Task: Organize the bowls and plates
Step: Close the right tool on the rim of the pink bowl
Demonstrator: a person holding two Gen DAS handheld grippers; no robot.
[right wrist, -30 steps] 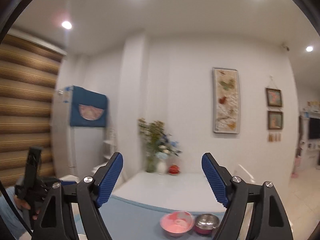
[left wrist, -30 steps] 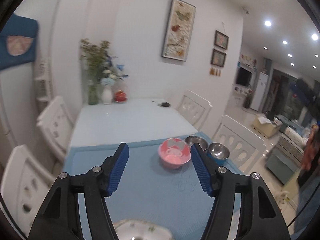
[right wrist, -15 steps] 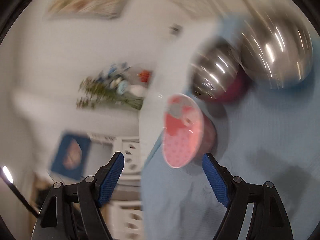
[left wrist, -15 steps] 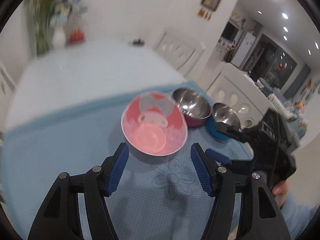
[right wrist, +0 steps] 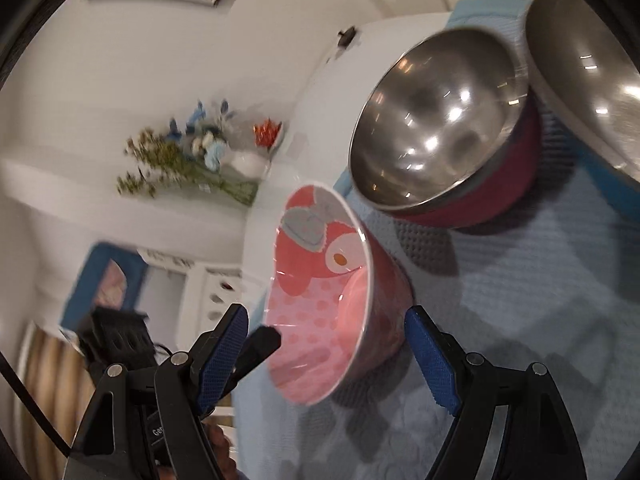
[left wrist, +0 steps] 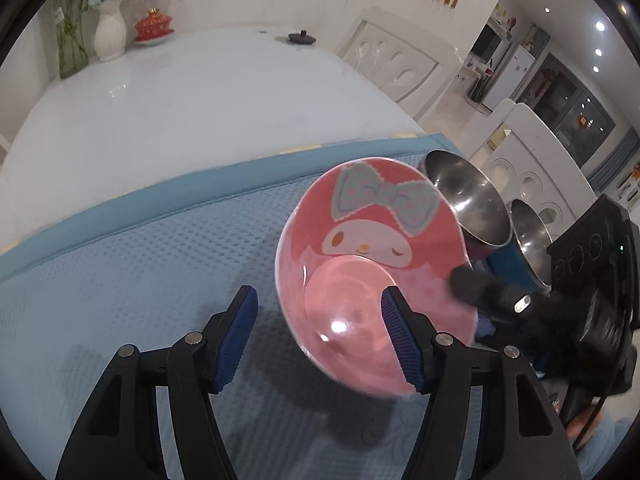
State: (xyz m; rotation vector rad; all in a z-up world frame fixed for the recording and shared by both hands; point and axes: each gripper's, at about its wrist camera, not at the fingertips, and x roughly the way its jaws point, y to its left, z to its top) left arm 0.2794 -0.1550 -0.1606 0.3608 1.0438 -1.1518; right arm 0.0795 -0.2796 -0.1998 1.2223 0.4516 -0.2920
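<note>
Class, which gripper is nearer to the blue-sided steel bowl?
Right. The right gripper sits just beside the blue-sided steel bowl, its fingers at the pink bowl's rim. The left gripper is on the pink bowl's opposite side.

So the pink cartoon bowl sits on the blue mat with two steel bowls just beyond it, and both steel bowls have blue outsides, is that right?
Not quite: only one is blue outside. The right wrist view shows the steel bowl nearest the pink bowl has a dark red outside; the other steel bowl is blue outside in the left wrist view. The rest holds: all three sit on the blue mat.
</note>
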